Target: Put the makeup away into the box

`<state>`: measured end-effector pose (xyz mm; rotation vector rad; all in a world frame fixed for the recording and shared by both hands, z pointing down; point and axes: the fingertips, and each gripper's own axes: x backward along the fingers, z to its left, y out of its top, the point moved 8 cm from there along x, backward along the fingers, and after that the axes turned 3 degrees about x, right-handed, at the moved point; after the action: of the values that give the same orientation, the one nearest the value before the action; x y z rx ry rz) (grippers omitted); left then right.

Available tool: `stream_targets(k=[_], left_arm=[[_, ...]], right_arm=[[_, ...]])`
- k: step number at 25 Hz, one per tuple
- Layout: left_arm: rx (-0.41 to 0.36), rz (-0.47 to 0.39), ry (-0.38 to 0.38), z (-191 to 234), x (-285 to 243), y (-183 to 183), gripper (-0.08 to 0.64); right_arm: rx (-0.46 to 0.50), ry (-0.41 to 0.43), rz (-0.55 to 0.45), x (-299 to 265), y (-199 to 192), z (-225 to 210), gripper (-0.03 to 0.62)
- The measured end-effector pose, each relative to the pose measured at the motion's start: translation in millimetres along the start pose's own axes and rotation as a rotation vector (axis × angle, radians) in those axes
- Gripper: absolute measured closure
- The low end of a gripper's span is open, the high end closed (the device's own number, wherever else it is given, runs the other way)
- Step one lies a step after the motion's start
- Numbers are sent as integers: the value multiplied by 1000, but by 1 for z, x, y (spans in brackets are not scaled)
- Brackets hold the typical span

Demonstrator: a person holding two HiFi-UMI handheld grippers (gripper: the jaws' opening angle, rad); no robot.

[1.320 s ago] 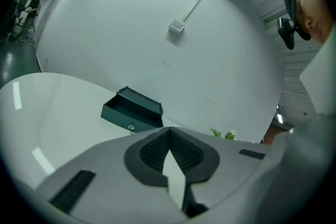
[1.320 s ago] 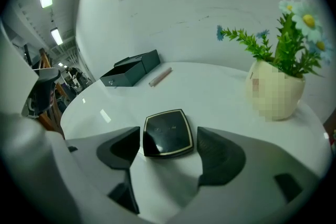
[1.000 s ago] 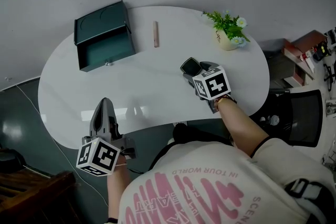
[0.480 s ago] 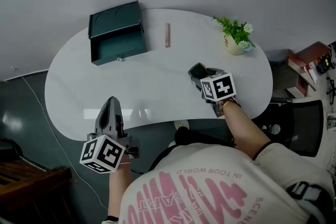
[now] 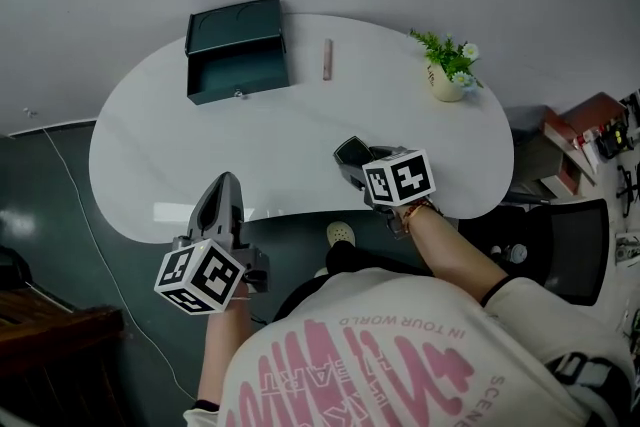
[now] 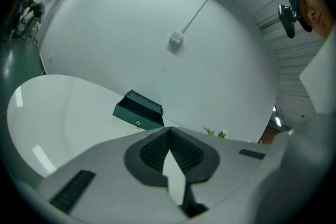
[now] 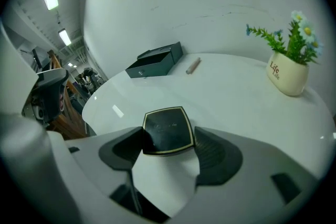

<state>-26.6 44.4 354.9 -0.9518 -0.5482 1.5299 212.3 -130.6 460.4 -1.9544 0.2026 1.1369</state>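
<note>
The left gripper [image 5: 226, 183] hangs over the near edge of the white surface [image 5: 150, 145]. Its fingers [image 6: 153, 150] are pressed together at the tips, with nothing between them. Well beyond those fingertips stands the open dark green box [image 5: 237, 23]; in the left gripper view its front wall hides the inside. A slim pinkish stick [image 5: 327, 59] lies just right of the box, well ahead of the right fingers, too small to tell what it is. The right gripper [image 5: 356, 163] is clamped on a black, gold-edged compact [image 5: 351, 151]. Its fingers have just been closing slightly on it. The compact's rear edge is hidden between the pads and its lid print is unreadable. Far ahead and right of those fingers stands a potted plant [image 5: 447, 83]. In the left gripper view only its leaf tips show.
</note>
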Motion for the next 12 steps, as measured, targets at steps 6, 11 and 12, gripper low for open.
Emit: stream_targets(k=[6,11,12], left_arm=[[-5,7,17,4,27,-7,557],[-9,-14,37,8,49,-6,557],[-13,-18,41,10,54,-5,557]], right_arm=[[51,66,-20,8,-1,49,281],[102,105,-33,12,5,81,281],[108,111,-43,12,8,87,281]])
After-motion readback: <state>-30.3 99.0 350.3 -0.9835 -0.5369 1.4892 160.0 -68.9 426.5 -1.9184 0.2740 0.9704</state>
